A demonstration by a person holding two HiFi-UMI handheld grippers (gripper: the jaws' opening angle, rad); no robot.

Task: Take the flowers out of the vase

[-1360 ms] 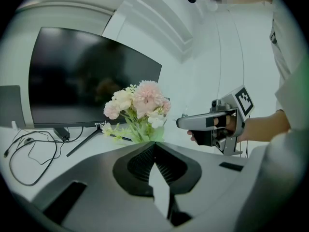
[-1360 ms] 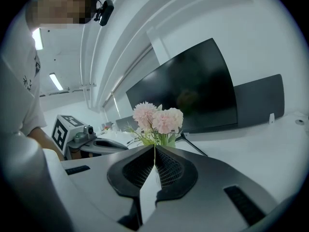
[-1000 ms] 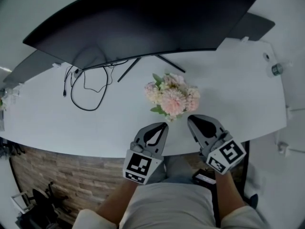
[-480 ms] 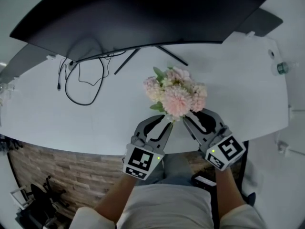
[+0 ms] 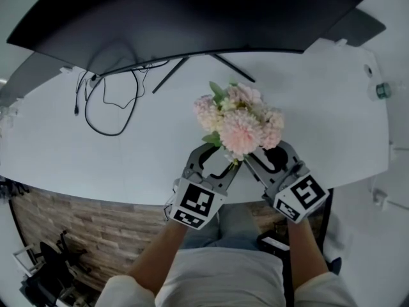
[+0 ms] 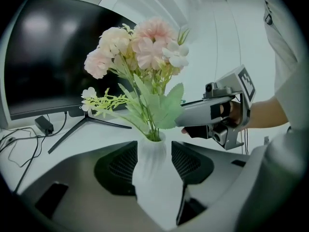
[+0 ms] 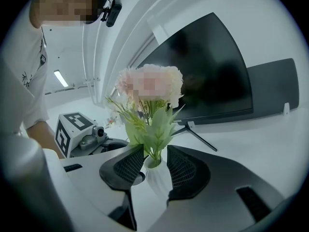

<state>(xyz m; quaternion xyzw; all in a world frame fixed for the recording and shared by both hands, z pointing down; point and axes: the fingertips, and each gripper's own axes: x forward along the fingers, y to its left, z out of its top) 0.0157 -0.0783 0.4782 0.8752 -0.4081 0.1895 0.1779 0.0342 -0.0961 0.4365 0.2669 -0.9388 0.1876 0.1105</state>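
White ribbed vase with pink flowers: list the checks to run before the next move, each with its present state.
1. Left gripper clamped on white ribbed vase: ok, pads meet its sides.
2. Green stems between right gripper jaws: ok.
3. Right jaws closed on stems: not ok, gaps on both sides.
4. Right jaws above vase rim: cannot tell.
5. Pink flowers seated in vase: ok.
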